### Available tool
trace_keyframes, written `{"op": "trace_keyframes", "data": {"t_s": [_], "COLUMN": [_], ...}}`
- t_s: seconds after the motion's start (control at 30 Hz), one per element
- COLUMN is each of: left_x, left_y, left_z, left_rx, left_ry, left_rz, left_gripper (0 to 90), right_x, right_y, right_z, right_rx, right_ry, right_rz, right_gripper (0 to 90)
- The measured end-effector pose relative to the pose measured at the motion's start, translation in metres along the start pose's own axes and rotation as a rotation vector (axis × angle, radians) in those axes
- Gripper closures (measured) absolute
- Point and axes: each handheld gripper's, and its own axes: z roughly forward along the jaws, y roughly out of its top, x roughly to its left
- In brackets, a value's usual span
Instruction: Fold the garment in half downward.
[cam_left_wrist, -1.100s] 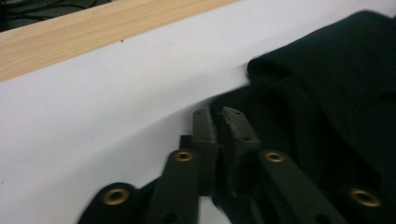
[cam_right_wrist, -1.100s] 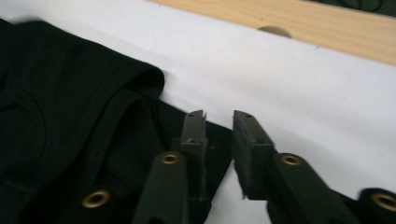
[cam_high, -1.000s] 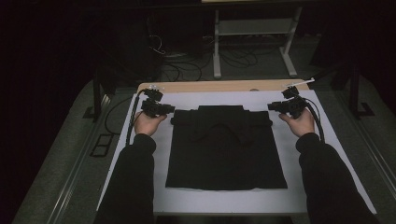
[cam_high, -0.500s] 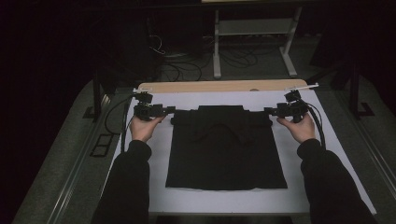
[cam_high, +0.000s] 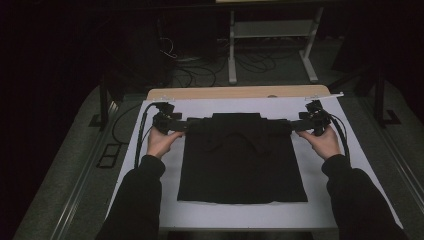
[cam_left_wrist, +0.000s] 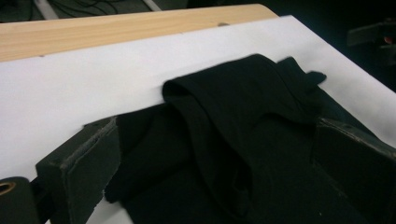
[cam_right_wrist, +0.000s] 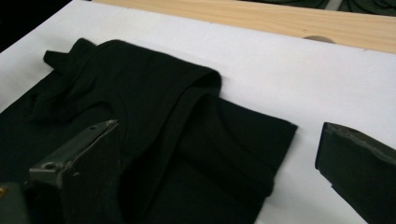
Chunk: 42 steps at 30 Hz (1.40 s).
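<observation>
Release step of folding: the black garment (cam_high: 242, 160) lies flat at centre frame on the white-covered bench (cam_high: 350, 150), while the left gripper (cam_high: 182, 125) and right gripper (cam_high: 296, 125), fingers just spread and pinching nothing, flank its upper corners; next likely needs a fresh grasp.

I see open white sheet (cam_high: 150, 170) on the table (cam_high: 225, 93) outside both sleeve ends and behind the black garment (cam_high: 242, 165). Only folded sleeve cloth lies between the jaws of my left tool (cam_high: 186, 125) and right tool (cam_high: 294, 125).
</observation>
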Motion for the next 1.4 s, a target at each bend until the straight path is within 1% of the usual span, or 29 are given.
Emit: {"op": "trace_keyframes", "data": {"t_s": [0.07,0.13,0.23,0.33,0.47,0.63,0.7,0.9,1.0,1.03,1.1,1.13,1.2,1.27,1.4], "left_x": [-0.003,-0.007,-0.012,-0.016,-0.020,-0.022,-0.023,-0.027,-0.029,-0.030,-0.030,-0.030,-0.030,-0.030,-0.030], "left_y": [-0.001,-0.002,-0.004,-0.006,-0.010,-0.014,-0.015,-0.017,-0.019,-0.019,-0.020,-0.020,-0.021,-0.022,-0.027], "left_z": [0.002,0.003,0.004,0.006,0.011,0.019,0.021,0.027,0.030,0.031,0.032,0.032,0.033,0.034,0.036], "left_rx": [0.009,0.012,0.002,0.011,0.022,0.035,0.046,0.057,0.064,0.068,0.073,0.072,0.075,0.070,0.081], "left_ry": [-0.009,-0.009,0.002,0.003,-0.003,-0.021,-0.024,-0.036,-0.039,-0.042,-0.042,-0.044,-0.045,-0.048,-0.052], "left_rz": [0.012,0.025,0.046,0.068,0.082,0.077,0.083,0.093,0.104,0.101,0.109,0.103,0.105,0.103,0.111], "left_gripper": [0.5,0.0,0.0,0.1,0.1,0.2,0.1,0.1,0.1,0.1,0.1,0.1,0.1,0.1,0.1], "right_x": [0.003,0.007,0.010,0.012,0.014,0.019,0.022,0.029,0.032,0.033,0.035,0.036,0.037,0.038,0.042], "right_y": [-0.001,-0.002,-0.005,-0.008,-0.013,-0.016,-0.017,-0.019,-0.020,-0.020,-0.021,-0.021,-0.021,-0.022,-0.022], "right_z": [0.001,0.002,0.004,0.007,0.012,0.017,0.019,0.025,0.028,0.029,0.031,0.031,0.033,0.034,0.036], "right_rx": [0.004,0.008,0.008,0.008,0.024,0.037,0.043,0.060,0.066,0.069,0.071,0.074,0.079,0.079,0.084], "right_ry": [0.009,0.021,0.031,0.044,0.052,0.063,0.069,0.081,0.084,0.087,0.091,0.093,0.098,0.100,0.107], "right_rz": [-0.018,-0.019,-0.029,-0.027,-0.030,-0.041,-0.058,-0.071,-0.086,-0.087,-0.100,-0.101,-0.105,-0.111,-0.119], "right_gripper": [0.2,0.2,0.2,0.2,0.2,0.2,0.2,0.2,0.2,0.2,0.2,0.2,0.2,0.2,0.4]}}
